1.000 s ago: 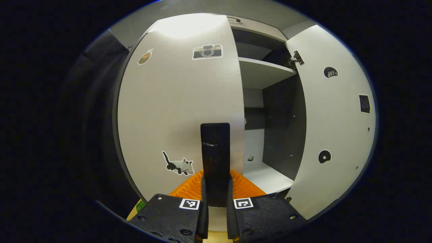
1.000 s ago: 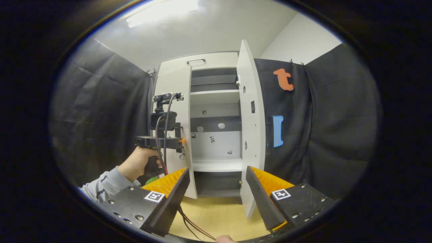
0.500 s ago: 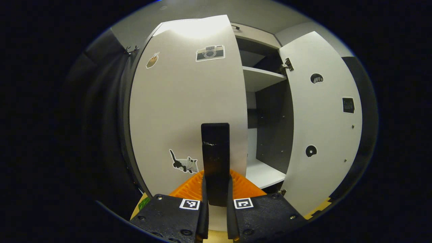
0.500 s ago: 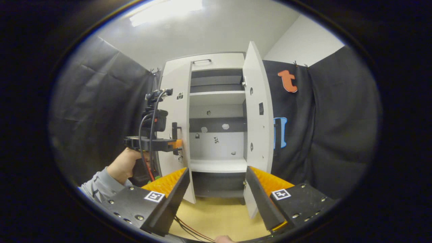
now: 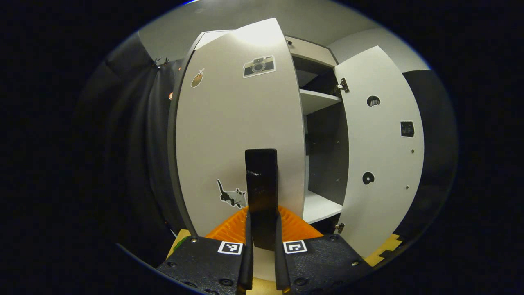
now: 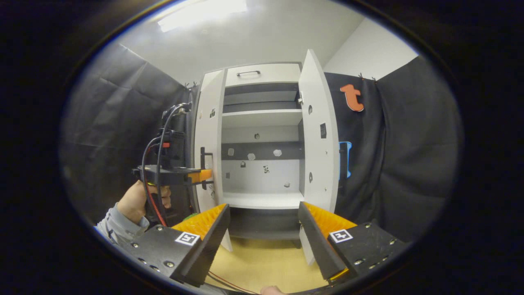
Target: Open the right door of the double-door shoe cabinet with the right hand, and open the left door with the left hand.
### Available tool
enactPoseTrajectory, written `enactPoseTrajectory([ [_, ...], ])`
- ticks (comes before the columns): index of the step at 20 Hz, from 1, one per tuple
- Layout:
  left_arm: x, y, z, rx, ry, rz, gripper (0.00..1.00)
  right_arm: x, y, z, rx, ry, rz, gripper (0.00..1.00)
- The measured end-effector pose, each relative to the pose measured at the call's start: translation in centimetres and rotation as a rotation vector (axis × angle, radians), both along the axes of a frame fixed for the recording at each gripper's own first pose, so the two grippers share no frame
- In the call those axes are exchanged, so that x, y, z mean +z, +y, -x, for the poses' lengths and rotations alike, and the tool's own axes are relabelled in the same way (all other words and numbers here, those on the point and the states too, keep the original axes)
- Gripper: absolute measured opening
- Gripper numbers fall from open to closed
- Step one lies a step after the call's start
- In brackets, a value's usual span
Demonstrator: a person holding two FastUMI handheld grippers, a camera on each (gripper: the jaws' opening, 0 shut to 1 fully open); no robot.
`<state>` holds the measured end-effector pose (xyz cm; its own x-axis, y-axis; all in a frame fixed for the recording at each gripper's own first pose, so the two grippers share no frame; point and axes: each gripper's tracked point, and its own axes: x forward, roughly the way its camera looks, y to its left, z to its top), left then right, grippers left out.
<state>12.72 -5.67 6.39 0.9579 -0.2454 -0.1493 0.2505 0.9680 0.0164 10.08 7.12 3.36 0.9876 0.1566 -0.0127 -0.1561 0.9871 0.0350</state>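
- White double-door shoe cabinet [image 6: 262, 123] stood with both doors swung out.
- Left gripper [image 5: 262, 241] clamped the black bar handle [image 5: 261, 196] of the sticker-covered left door [image 5: 229, 135].
- Right gripper [image 6: 262, 233] hung spread and empty before the right door [image 6: 319, 135].
- Black cloth wall [image 6: 401, 155] hung behind.

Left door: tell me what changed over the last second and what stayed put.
The left door swung further open, pulled by the left tongs, which stayed clamped on its black handle; in the right gripper view the door now stands almost edge-on. The hand holding those tongs drew back with it. The right door stayed wide open, and the right tongs stayed open, holding nothing.
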Motion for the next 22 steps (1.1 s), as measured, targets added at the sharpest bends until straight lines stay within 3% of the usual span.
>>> enactPoseTrajectory([
  [4,0.2,1.4,1.3,-0.003,0.001,-0.005,0.22,0.0,1.0,-0.1,0.009,-0.001,0.003,0.99],
  [18,0.9,8.0,4.9,0.029,-0.023,-0.018,0.21,-0.5,3.4,-0.1,0.032,0.002,-0.002,1.0],
  [22,1.0,9.9,5.3,0.057,-0.027,-0.019,0.16,-0.8,4.2,-0.3,0.041,0.004,-0.016,0.99],
])
